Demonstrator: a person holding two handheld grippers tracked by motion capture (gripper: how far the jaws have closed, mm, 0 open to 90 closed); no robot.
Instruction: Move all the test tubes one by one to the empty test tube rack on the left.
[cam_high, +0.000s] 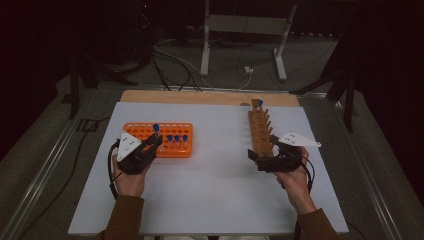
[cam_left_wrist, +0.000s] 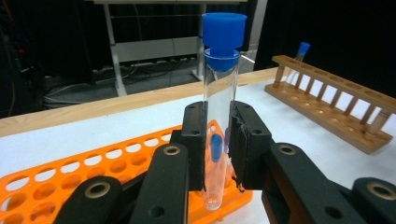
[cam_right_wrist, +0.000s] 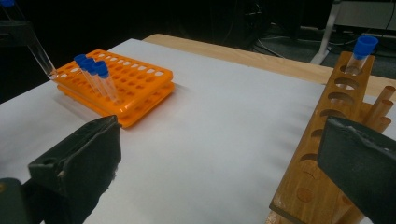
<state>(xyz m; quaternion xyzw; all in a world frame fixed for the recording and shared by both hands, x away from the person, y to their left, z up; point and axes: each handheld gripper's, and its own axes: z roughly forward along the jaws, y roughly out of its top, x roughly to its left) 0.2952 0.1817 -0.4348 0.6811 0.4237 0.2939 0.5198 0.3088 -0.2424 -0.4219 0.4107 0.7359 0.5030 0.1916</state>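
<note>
Now | left gripper (cam_left_wrist: 218, 154) clasps test tube (cam_left_wrist: 219, 107) | right gripper (cam_right_wrist: 224, 163) agape | white table (cam_high: 215, 175), dark room

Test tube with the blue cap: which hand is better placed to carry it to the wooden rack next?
Left. The left tool is shut on the test tube, lifted above the orange rack. The right tool is open at the wooden rack, likely to steady it.

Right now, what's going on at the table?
The left gripper is clamped on a clear blue-capped tube, held upright just above the orange rack, where three more capped tubes stand. The right gripper is open at the near end of the wooden rack, which has one tube at its far end.
</note>
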